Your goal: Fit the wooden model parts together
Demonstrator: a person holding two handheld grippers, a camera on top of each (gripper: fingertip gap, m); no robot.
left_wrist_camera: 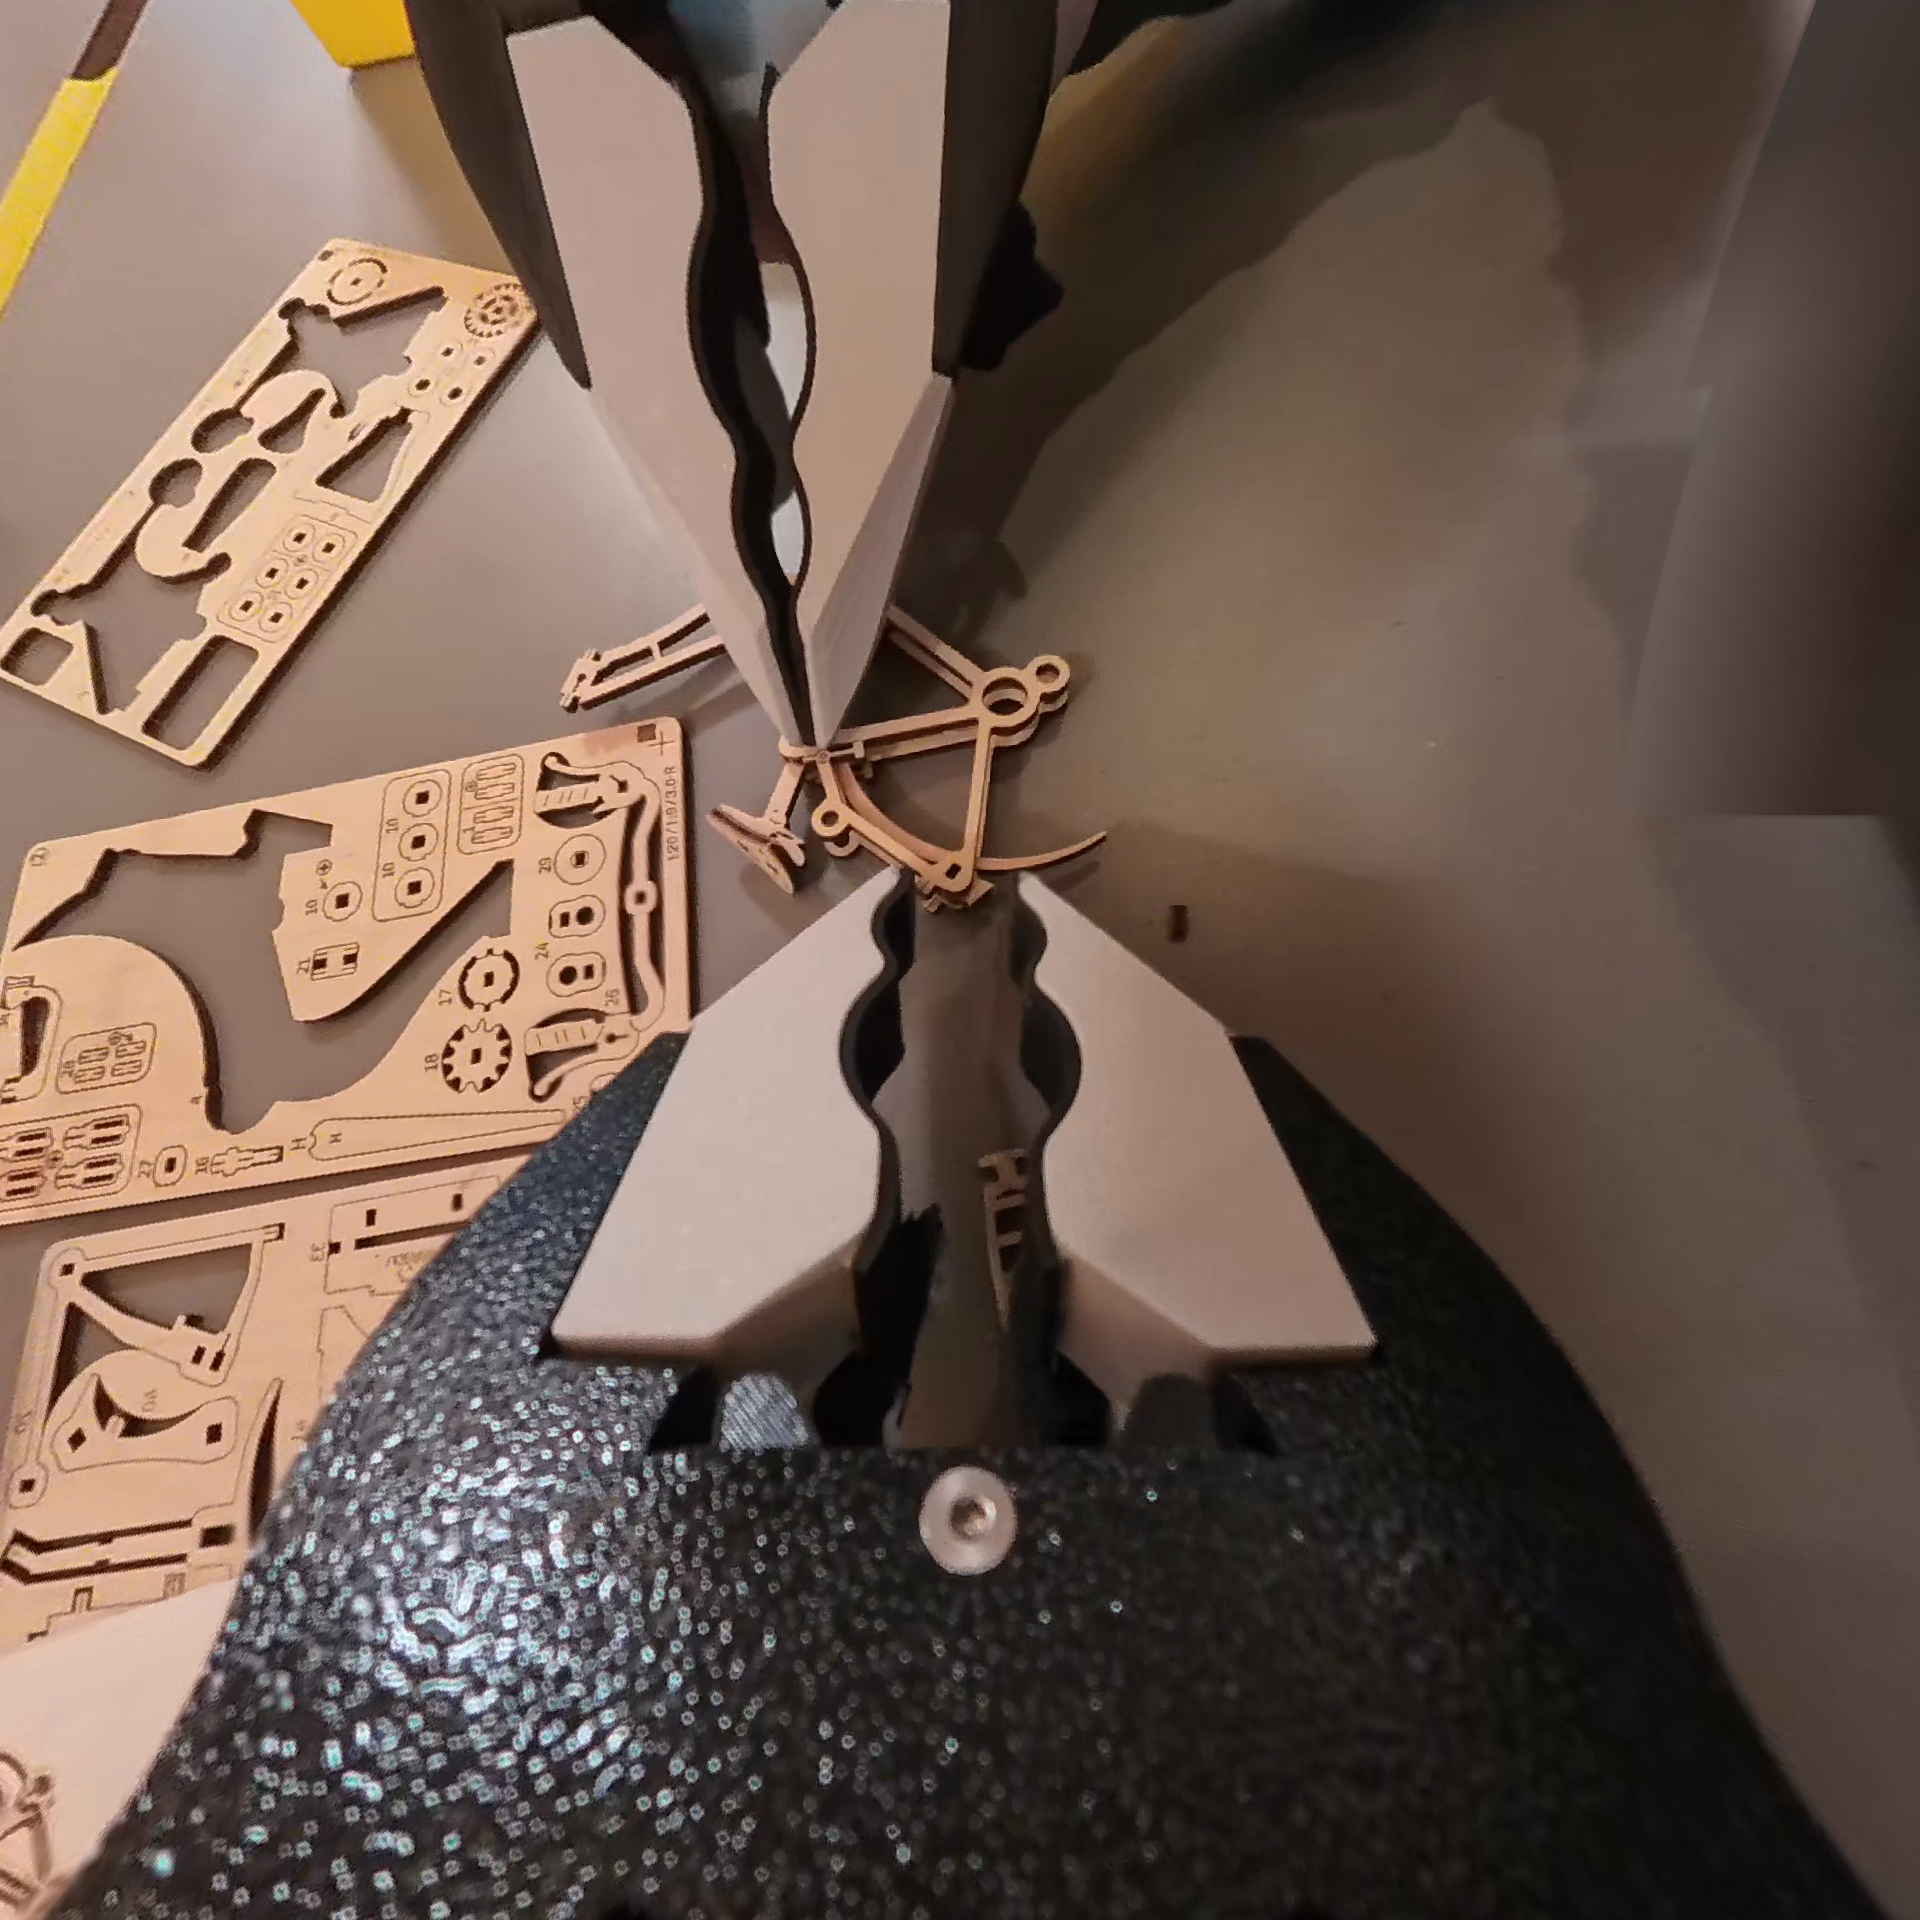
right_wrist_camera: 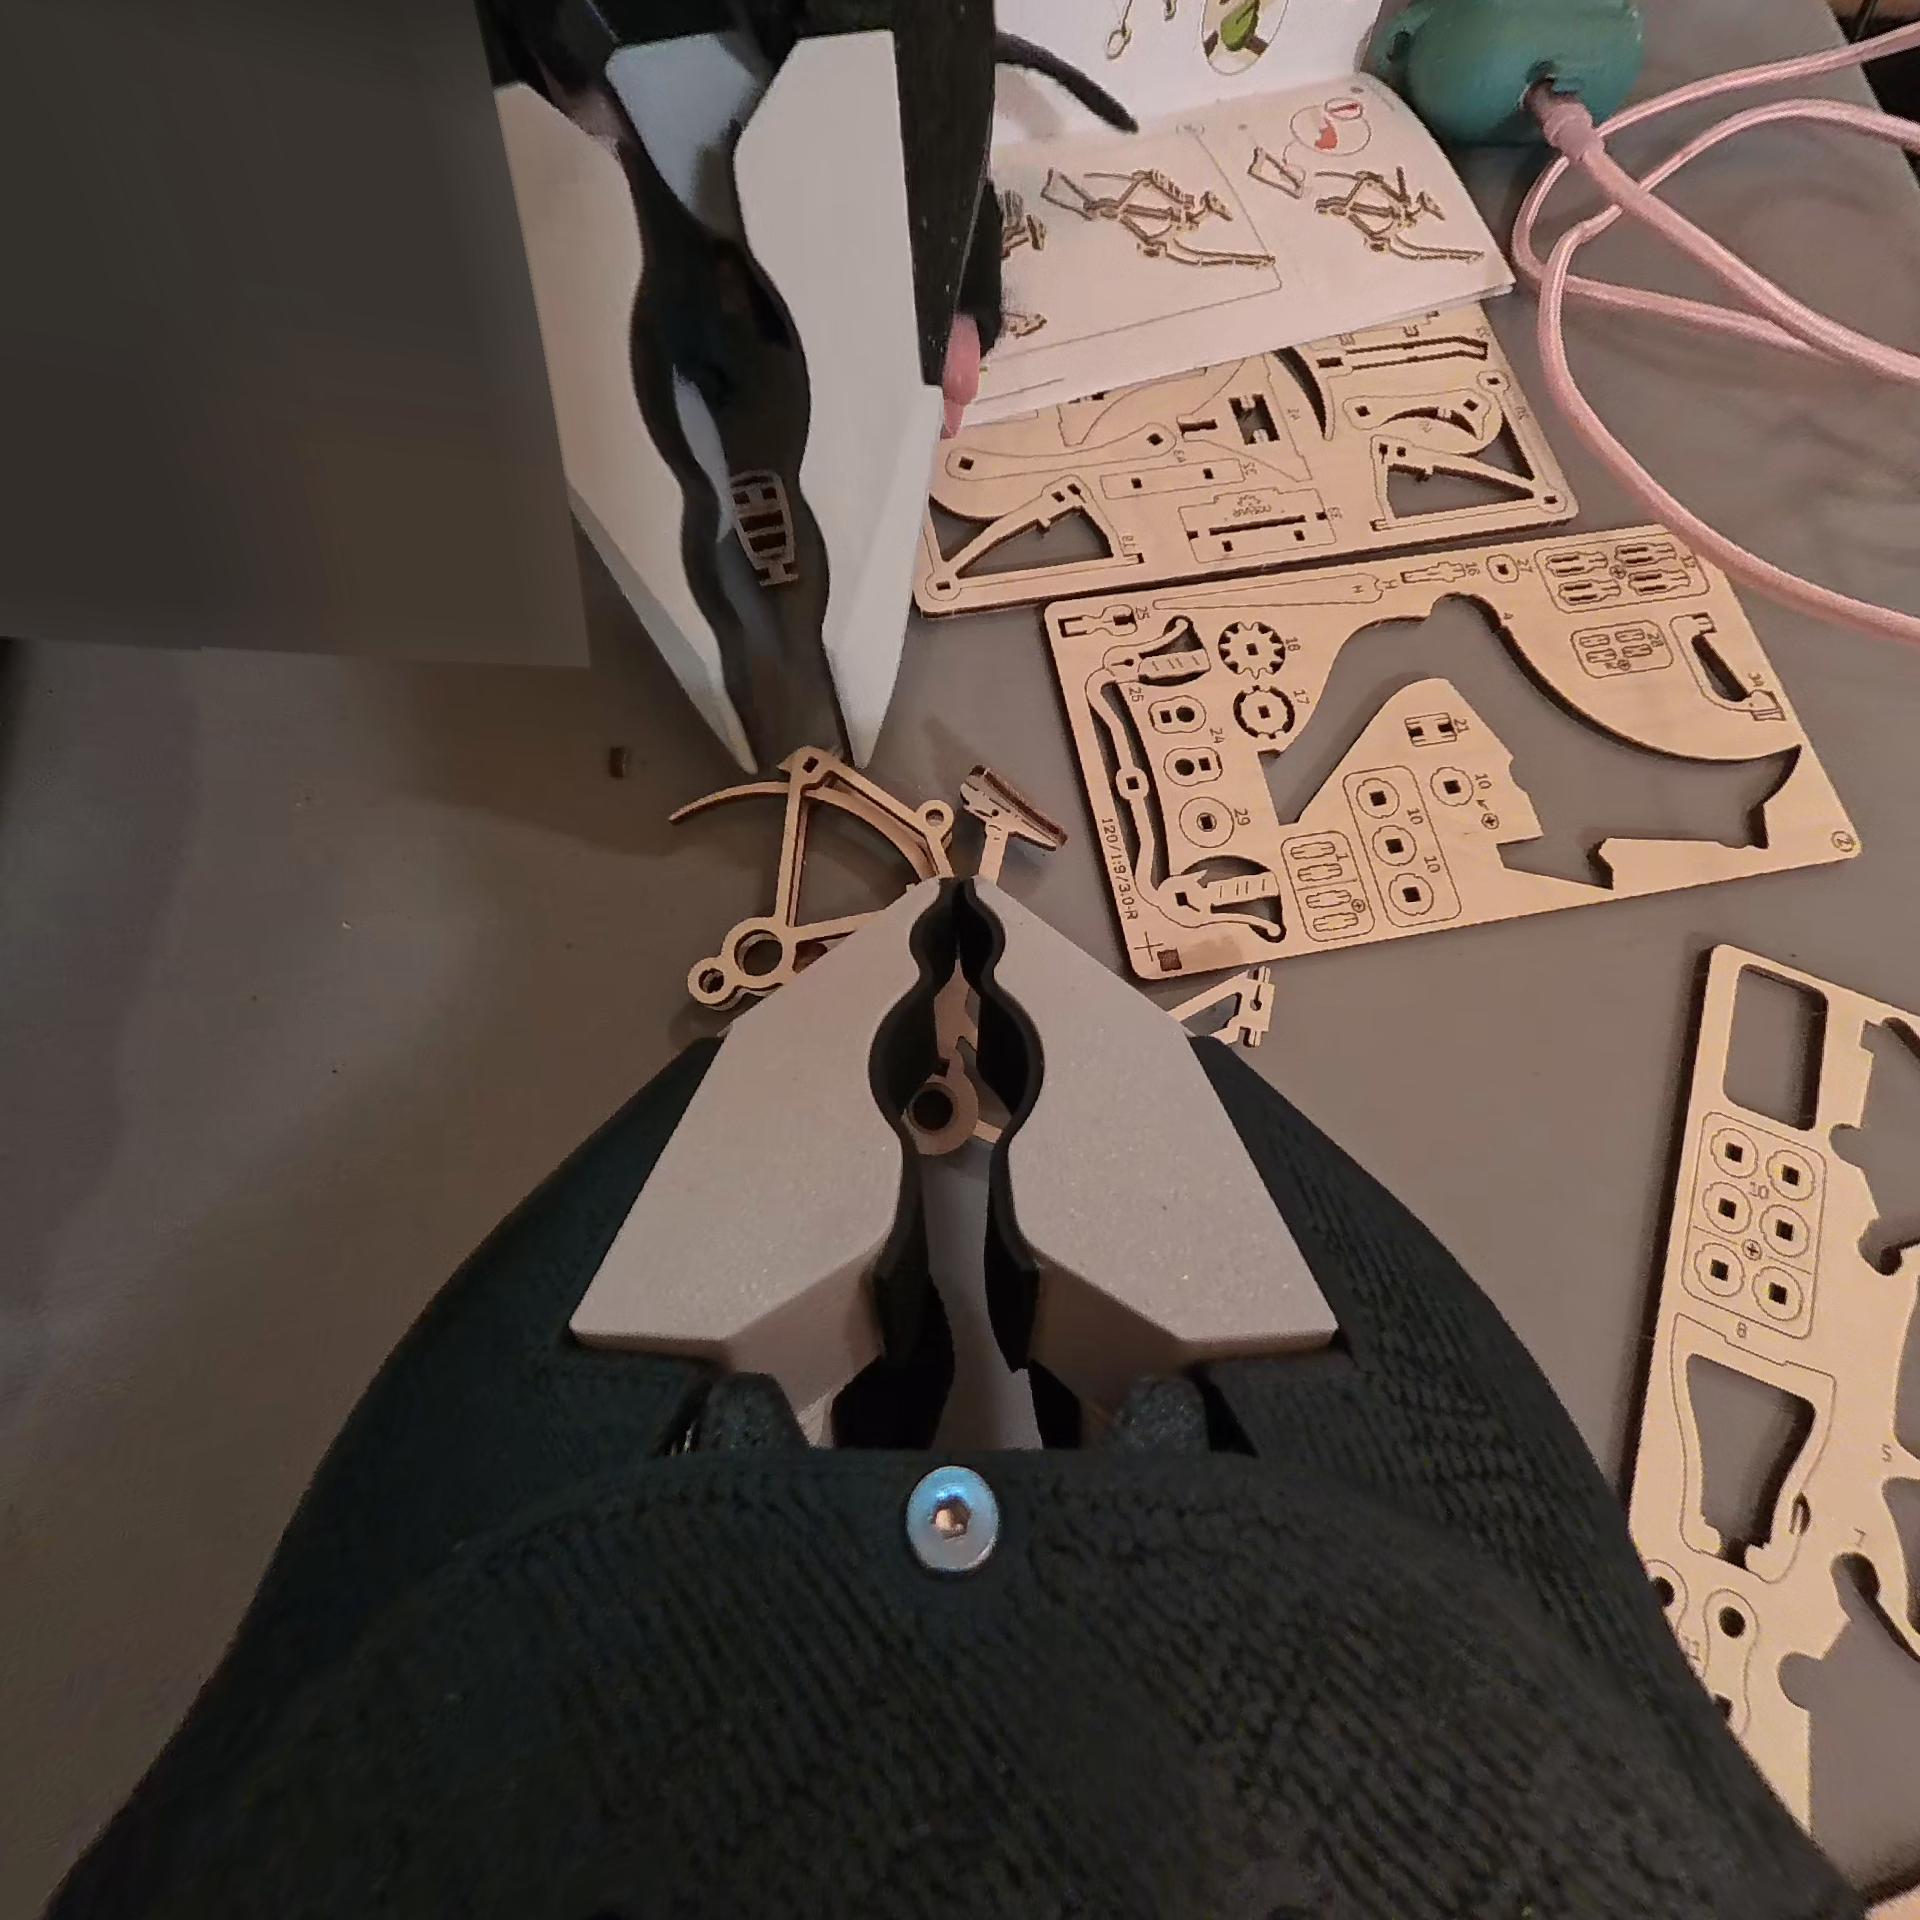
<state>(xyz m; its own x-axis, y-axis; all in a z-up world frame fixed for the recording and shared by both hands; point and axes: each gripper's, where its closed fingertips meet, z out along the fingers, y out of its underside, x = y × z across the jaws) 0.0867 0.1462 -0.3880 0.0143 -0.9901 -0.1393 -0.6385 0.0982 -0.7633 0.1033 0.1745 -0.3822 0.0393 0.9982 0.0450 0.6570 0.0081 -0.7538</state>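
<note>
Currently the wooden model (left_wrist_camera: 935, 790), a partly built frame of thin laser-cut struts with a ringed joint, lies on the grey table (left_wrist_camera: 1351, 727) and serves as the reference for all positions below. The right gripper (right_wrist_camera: 961, 888) is closed on the frame's near struts, its pads meeting at the tips with a ringed piece visible between the fingers (right_wrist_camera: 790, 1122) farther back. The left gripper (left_wrist_camera: 961, 883) comes in from the opposite side; its tips sit at the frame's curved end, slightly parted. A small slotted wooden part (left_wrist_camera: 1006, 1226) shows between the fingers farther back; whether it is clamped there or merely seen through the gap cannot be told. Three punched-out part sheets lie beside the model, the nearest sheet (right_wrist_camera: 1434, 769) just clear of it; an instruction booklet (right_wrist_camera: 1226, 229) and pink cables (right_wrist_camera: 1714, 291) lie beyond the sheets, well apart from it. Judgement: the step in hand is seating a piece into the frame. Recommended practice: keep the right grip steady as the anchor, align tab to slot squarely before pressing, and apply force along the slot only. Thin struts are likely to snap under twist.
</note>
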